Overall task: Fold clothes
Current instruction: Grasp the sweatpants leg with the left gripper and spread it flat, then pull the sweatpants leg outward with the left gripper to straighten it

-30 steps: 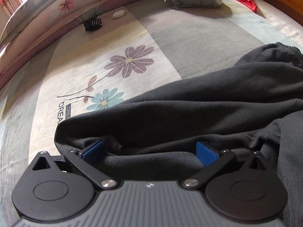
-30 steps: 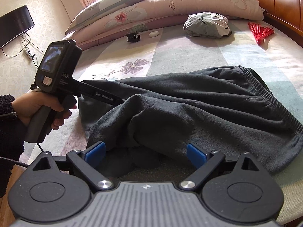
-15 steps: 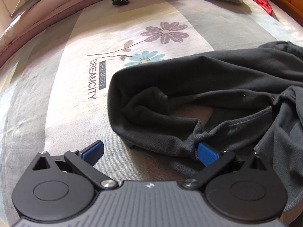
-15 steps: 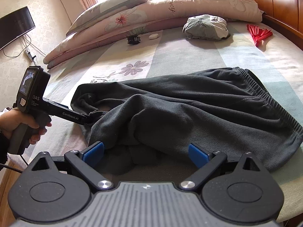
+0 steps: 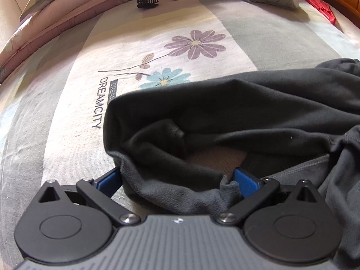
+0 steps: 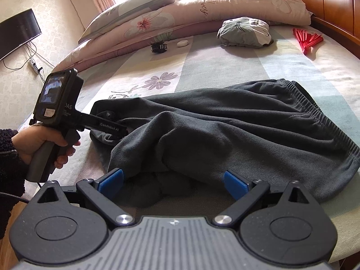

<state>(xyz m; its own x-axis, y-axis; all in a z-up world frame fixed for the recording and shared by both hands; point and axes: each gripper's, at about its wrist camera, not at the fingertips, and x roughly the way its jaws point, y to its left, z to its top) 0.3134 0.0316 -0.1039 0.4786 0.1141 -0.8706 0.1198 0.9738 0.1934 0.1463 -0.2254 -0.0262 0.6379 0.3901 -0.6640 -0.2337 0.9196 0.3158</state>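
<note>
The dark fleece trousers (image 6: 225, 130) lie rumpled across the bed (image 6: 225, 67), mid-frame, elastic waistband (image 6: 315, 103) at right. Material: soft, limp, light, non-slip. Left gripper (image 5: 177, 176) stands apart, hem cloth bunched between its fingers. Right gripper (image 6: 173, 180) stands apart over a fold. Recommended hold: hem or waistband.

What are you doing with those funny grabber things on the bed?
A person is folding a pair of dark grey trousers spread on the bed. Each hand holds a two-finger gripper. The left gripper is open, with the hem of one trouser leg lying between its blue fingers. The right gripper is open too, at the near edge of the trousers, gripping nothing. A red fan and a grey cushion lie further up the bed.
</note>
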